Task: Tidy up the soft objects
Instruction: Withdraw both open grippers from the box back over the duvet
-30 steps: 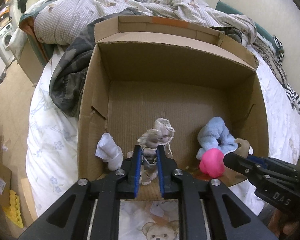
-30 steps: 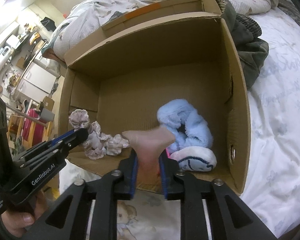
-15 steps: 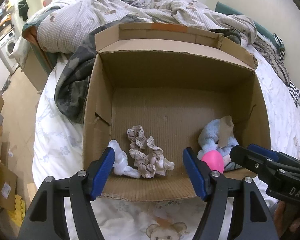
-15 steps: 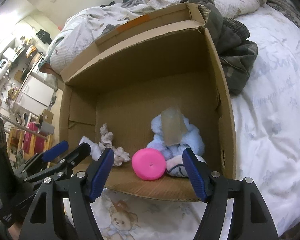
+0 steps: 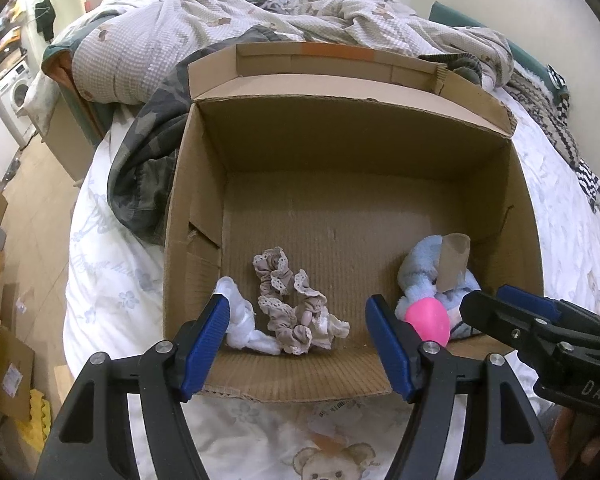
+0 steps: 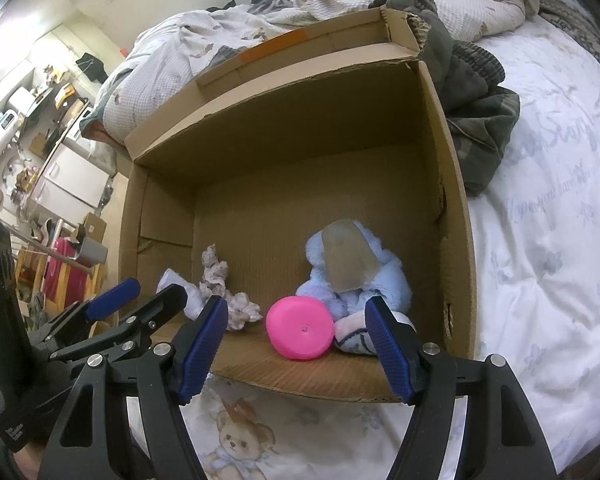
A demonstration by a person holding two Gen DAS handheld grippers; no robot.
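Observation:
An open cardboard box (image 5: 340, 148) lies on the bed. Inside near its front lie a beige lace-trimmed scrunchie (image 5: 292, 312), a white cloth (image 5: 244, 324), a pale blue fluffy toy (image 5: 424, 280) with a brown cardboard tube (image 5: 454, 260) on it, a pink round object (image 5: 428, 320) and a white-and-blue sock (image 6: 354, 336). My left gripper (image 5: 300, 340) is open and empty at the box's front edge, over the scrunchie. My right gripper (image 6: 296, 340) is open and empty at the front edge, before the pink object (image 6: 300, 330) and the tube (image 6: 346, 258).
A camouflage jacket (image 5: 144, 168) lies left of the box, a checked quilt (image 5: 220, 28) behind it. The white printed bedsheet (image 6: 540, 240) spreads to the right. The bed's left edge drops to a floor with cartons (image 5: 4, 368).
Both grippers opened. The left one let go of the scrunchie, the right one let go of the cardboard tube; both items now lie in the box. Both grippers drew back a little.

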